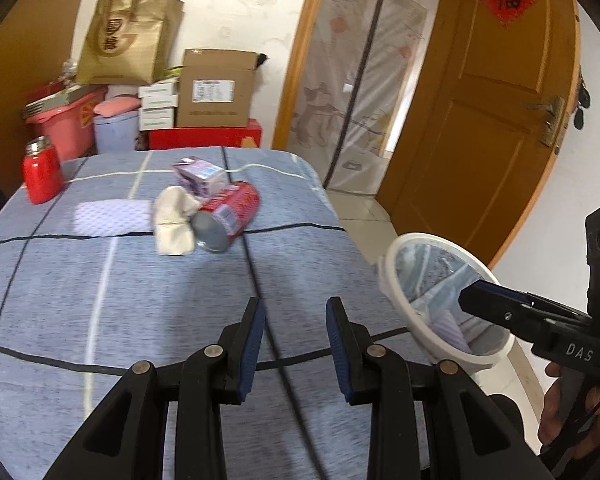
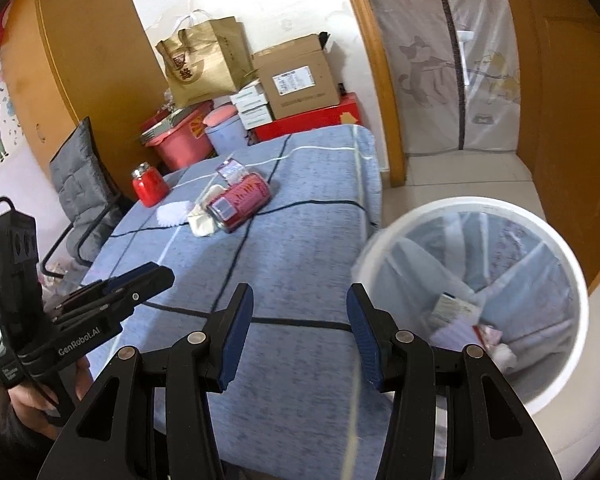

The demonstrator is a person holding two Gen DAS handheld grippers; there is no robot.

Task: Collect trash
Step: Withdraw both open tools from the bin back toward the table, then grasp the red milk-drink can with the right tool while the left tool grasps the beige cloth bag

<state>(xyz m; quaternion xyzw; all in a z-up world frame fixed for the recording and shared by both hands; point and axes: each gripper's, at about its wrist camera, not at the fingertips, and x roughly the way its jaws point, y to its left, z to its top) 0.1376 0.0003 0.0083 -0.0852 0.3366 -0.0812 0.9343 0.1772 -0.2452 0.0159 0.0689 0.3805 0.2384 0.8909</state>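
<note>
Both claws are seen empty: the left gripper (image 1: 296,344) and the right gripper (image 2: 300,336) are held with jaws parted over the blue checked tablecloth (image 1: 100,300), nothing between them. Some trash is already seen inside the white round lined bin (image 2: 555,396) beside the table. A red drink can lying on its side (image 1: 228,216), a crumpled cream tissue (image 1: 174,220) and a small purple carton (image 1: 200,176) are clustered further along the table. The step is judged to be a reach for the next piece; a forward advance to the cluster is called for.

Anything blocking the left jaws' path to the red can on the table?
Nothing visible. Only bare blue cloth lies between the open, empty left gripper and the red can. A crumpled tissue touches the can's left side, a purple carton sits behind.
</note>
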